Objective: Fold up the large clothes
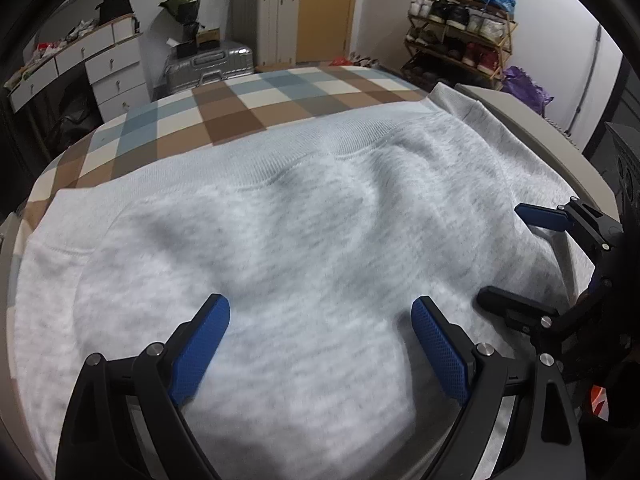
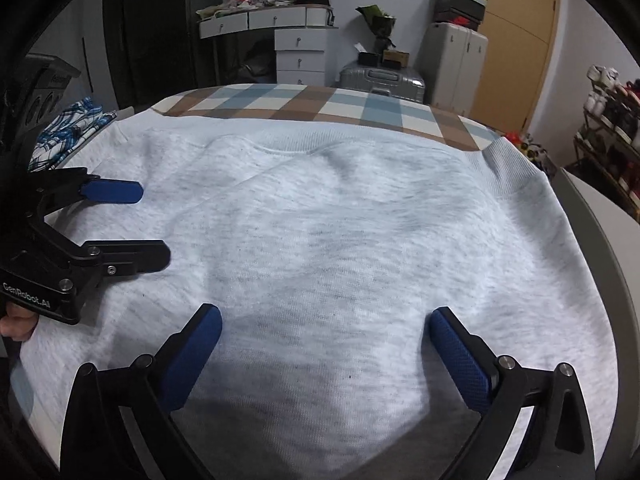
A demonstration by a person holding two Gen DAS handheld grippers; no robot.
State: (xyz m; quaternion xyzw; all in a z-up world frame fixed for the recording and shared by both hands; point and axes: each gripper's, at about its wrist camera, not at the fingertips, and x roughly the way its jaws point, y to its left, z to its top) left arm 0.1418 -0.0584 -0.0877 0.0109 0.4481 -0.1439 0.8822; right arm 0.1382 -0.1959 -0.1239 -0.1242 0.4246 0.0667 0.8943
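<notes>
— Checked bedding [image 1: 248,120] covered the bed; what sat behind it?

— My view caught a shoe rack [image 1: 460,28] packed with pairs and drawers [image 2: 298,54] shut, clutter on top.

— And the sweatshirt [image 1: 280,240]?

— It lay flat on the bedding, long axis across, its ribbed hem toward the far wall. My left claw [image 1: 320,320] and right claw [image 2: 324,332] hovered over it, both spread wide, gripping nothing.

This is a bedroom in a home. Beyond the checked bedspread [image 1: 256,108] stand white drawers [image 1: 116,80] heaped with clutter, a silver suitcase [image 1: 208,66] and a wooden door [image 1: 324,8]. To the bedspread's right, a shoe rack [image 1: 460,28] holds many pairs.
</notes>
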